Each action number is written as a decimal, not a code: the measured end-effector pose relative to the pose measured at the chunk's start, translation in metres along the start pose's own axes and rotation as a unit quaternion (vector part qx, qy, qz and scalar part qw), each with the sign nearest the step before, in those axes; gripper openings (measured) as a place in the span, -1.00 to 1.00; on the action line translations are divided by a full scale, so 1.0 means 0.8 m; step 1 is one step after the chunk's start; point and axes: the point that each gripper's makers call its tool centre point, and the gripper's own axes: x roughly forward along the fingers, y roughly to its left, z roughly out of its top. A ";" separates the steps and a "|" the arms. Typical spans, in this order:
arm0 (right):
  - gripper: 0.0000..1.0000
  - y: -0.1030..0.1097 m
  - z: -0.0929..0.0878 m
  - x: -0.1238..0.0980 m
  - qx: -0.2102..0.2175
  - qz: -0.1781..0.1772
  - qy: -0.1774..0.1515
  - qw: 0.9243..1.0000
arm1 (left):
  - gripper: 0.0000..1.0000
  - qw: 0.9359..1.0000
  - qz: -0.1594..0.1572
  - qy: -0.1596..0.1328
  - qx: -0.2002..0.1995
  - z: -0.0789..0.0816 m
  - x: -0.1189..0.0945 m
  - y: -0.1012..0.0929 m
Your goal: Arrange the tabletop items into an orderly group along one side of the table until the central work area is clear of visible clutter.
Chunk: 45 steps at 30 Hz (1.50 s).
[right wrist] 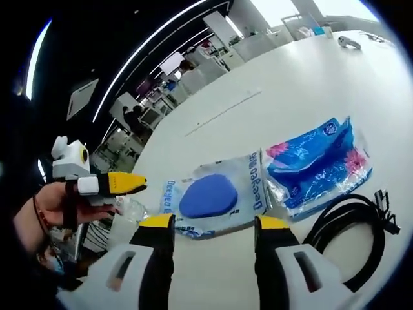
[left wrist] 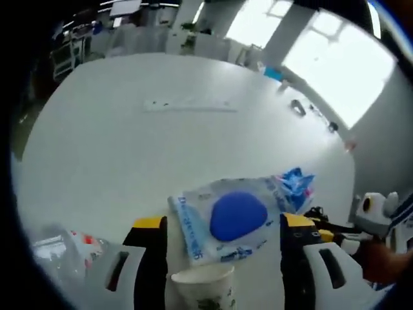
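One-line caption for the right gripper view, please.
Open right gripper faces a blue-oval wipes packet, blue tissue pack and coiled black cable.

far counter (left wrist: pixel 161 148) bare and passable. near edge crowded: clear pouch (left wrist: pixel 226 223), blue packet (right wrist: pixel 319 165) touching it, black cable (right wrist: pixel 352 236) beside, paper cup (left wrist: pixel 201 287) just before the pouch.

Bright window glare, soft focus, perhaps motion-blurred, fisheye-warped edges.

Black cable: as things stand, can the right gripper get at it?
Probably yes. The right gripper is open, and the black cable lies on the table just beside its jaw, with nothing lying over it; the blue pack sits alongside.
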 end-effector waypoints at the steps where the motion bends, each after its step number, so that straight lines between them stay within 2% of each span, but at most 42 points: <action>1: 0.04 0.002 0.001 0.000 -0.007 0.004 0.002 1.000 | 0.42 1.000 -0.003 0.000 -0.003 -0.002 -0.005 -0.003; 2: 0.07 0.004 0.001 0.001 -0.026 0.009 0.008 1.000 | 0.46 1.000 -0.005 -0.001 -0.004 -0.002 -0.008 -0.006; 4: 0.11 0.006 0.001 0.002 -0.033 0.013 0.013 0.999 | 0.53 1.000 -0.021 -0.017 0.002 0.002 -0.015 -0.016; 9: 0.20 0.015 0.001 0.006 -0.061 0.044 0.031 0.997 | 0.66 0.999 -0.041 -0.028 0.021 0.000 -0.037 -0.034; 13: 0.24 0.029 0.005 0.009 -0.099 0.076 0.046 0.991 | 0.75 0.997 -0.063 -0.030 0.028 -0.012 -0.056 -0.047; 16: 0.25 0.043 0.003 0.011 -0.130 0.103 0.066 0.984 | 0.82 0.997 -0.062 -0.036 0.032 -0.020 -0.073 -0.048; 17: 0.26 0.051 0.005 0.013 -0.140 0.119 0.067 0.981 | 0.85 0.996 -0.074 -0.046 0.036 -0.021 -0.081 -0.053; 18: 0.27 0.055 0.006 0.014 -0.147 0.126 0.069 0.979 | 0.86 0.996 -0.073 -0.051 0.031 -0.023 -0.087 -0.052; 21: 0.30 0.072 0.008 0.018 -0.186 0.152 0.083 0.967 | 0.88 0.995 -0.073 -0.055 0.032 -0.033 -0.107 -0.048; 23: 0.31 0.088 0.007 0.019 -0.185 0.181 0.091 0.962 | 0.90 0.995 -0.074 -0.058 0.033 -0.040 -0.121 -0.045; 24: 0.31 0.091 0.008 0.021 -0.195 0.184 0.092 0.959 | 0.92 0.995 -0.073 -0.059 0.031 -0.043 -0.126 -0.043; 27: 0.28 0.107 0.003 0.023 -0.234 0.207 0.112 0.943 | 0.93 0.995 -0.066 -0.068 0.028 -0.052 -0.143 -0.028; 30: 0.29 0.127 -0.004 0.028 -0.270 0.236 0.132 0.924 | 0.93 0.995 -0.057 -0.079 0.019 -0.060 -0.160 -0.010; 31: 0.29 0.136 -0.007 0.030 -0.288 0.247 0.142 0.914 | 0.93 0.995 -0.053 -0.081 0.013 -0.062 -0.165 -0.004; 34: 0.28 0.154 -0.015 0.033 -0.309 0.278 0.164 0.895 | 0.93 0.994 -0.045 -0.101 -0.002 -0.065 -0.184 0.012; 35: 0.28 0.160 -0.021 0.035 -0.321 0.288 0.181 0.884 | 0.93 0.994 -0.046 -0.103 -0.004 -0.069 -0.192 0.016; 36: 0.29 0.163 -0.023 0.038 -0.335 0.292 0.186 0.876 | 0.93 0.993 -0.046 -0.106 -0.005 -0.070 -0.197 0.018; 37: 0.29 0.167 -0.028 0.040 -0.353 0.300 0.200 0.863 | 0.93 0.993 -0.045 -0.112 -0.008 -0.072 -0.203 0.023; 41: 0.26 0.177 -0.041 0.048 -0.375 0.318 0.241 0.837 | 0.93 0.992 -0.040 -0.118 -0.016 -0.083 -0.218 0.037; 44: 0.22 0.181 -0.048 0.056 -0.407 0.325 0.265 0.812 | 0.93 0.991 -0.039 -0.127 -0.027 -0.089 -0.229 0.047; 45: 0.22 0.183 -0.049 0.059 -0.408 0.327 0.270 0.809 | 0.93 0.990 -0.040 -0.129 -0.029 -0.091 -0.231 0.049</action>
